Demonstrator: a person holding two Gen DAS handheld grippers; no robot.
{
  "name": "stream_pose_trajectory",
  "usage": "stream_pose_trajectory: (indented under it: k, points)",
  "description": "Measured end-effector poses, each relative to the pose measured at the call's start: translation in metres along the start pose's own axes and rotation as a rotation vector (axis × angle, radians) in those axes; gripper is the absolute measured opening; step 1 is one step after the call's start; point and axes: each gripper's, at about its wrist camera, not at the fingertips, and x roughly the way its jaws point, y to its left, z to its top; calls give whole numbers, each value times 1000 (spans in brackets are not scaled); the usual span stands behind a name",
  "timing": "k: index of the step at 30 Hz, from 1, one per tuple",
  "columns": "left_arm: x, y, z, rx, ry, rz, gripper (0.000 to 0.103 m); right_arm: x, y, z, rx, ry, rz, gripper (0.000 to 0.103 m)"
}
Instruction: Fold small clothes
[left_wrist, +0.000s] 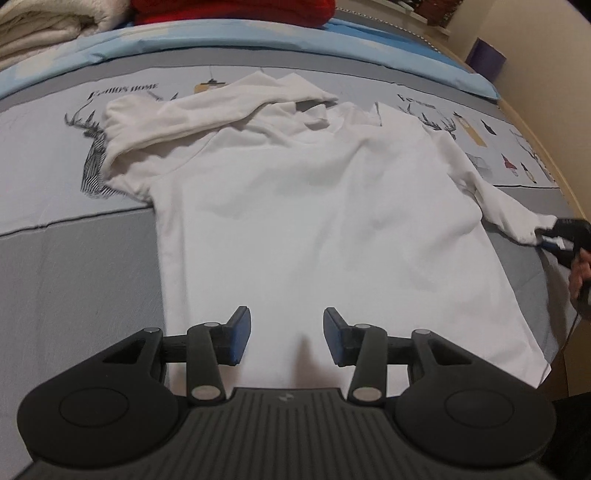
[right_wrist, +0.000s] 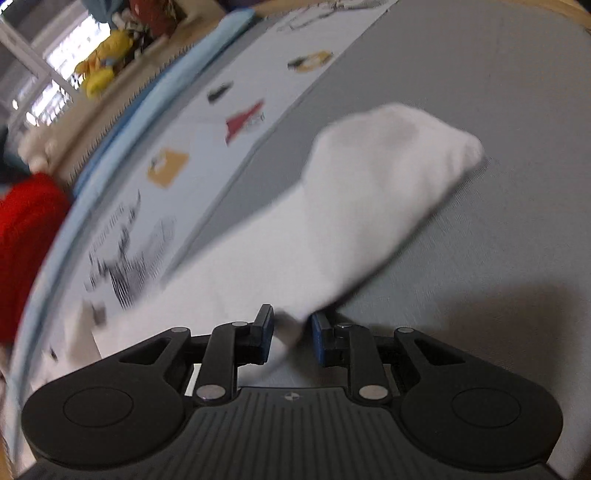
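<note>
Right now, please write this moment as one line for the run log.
stage: spreading white shirt on bed | left gripper: open, above hem | right gripper: shut on sleeve | fold: not begun

Grey and pale-blue bedsheet (left_wrist: 74, 266) printed with deer heads (left_wrist: 92, 155) and small pictures, cream blanket (left_wrist: 44, 26) and red cloth (left_wrist: 232, 9) at far edge, yellow toys (right_wrist: 103, 62) on sill, purple box (left_wrist: 485, 61)
</note>
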Motion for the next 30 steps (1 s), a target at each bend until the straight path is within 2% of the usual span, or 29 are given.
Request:
stream_pose_trajectory:
  k: [2, 4, 6, 11, 12, 13, 15, 17, 18, 20, 22, 23, 26, 30]
  points:
    - [4, -2, 5, 10, -2, 5, 48, 9, 4, 11, -18, -17, -2, 23]
    - [7, -2, 8, 12, -3, 11, 48, 18, 5, 23, -26, -44, -19, 8]
    - [12, -1, 11, 5, 4, 21, 48, 20, 8, 43, -54, -95, -43, 7]
    - [18, 2, 16, -7, 11, 34, 48, 6, 19, 95, -116, -361, -20, 5]
    - [20, 3, 17, -9, 15, 35, 48, 6, 17, 103, -113, -392, -46, 5]
    - [22, 3, 18, -10, 20, 35, 48, 10, 13, 109, -110, -419, -108, 5]
    - [25, 3, 20, -7, 28, 35, 48, 23, -2, 113, -71, -394, -185, 9]
    - [26, 3, 23, -4, 27, 32, 48, 39, -27, 109, 38, -281, -155, 9]
    - [26, 3, 24, -6, 24, 30, 48, 41, -41, 105, 98, -260, -124, 9]
    - [25, 1, 27, -13, 18, 20, 48, 34, -62, 104, 214, -284, -86, 11]
    - [25, -2, 27, -10, 12, 9, 48, 25, -82, 105, 320, -330, -26, 37]
    - [25, -5, 26, -4, 14, 7, 48, 23, -89, 106, 355, -340, -11, 42]
    - [26, -10, 22, 18, 26, 3, 48, 29, -111, 112, 437, -336, 82, 43]
    - [30, -9, 19, 20, 44, 12, 48, 39, -117, 120, 455, -318, 175, 43]
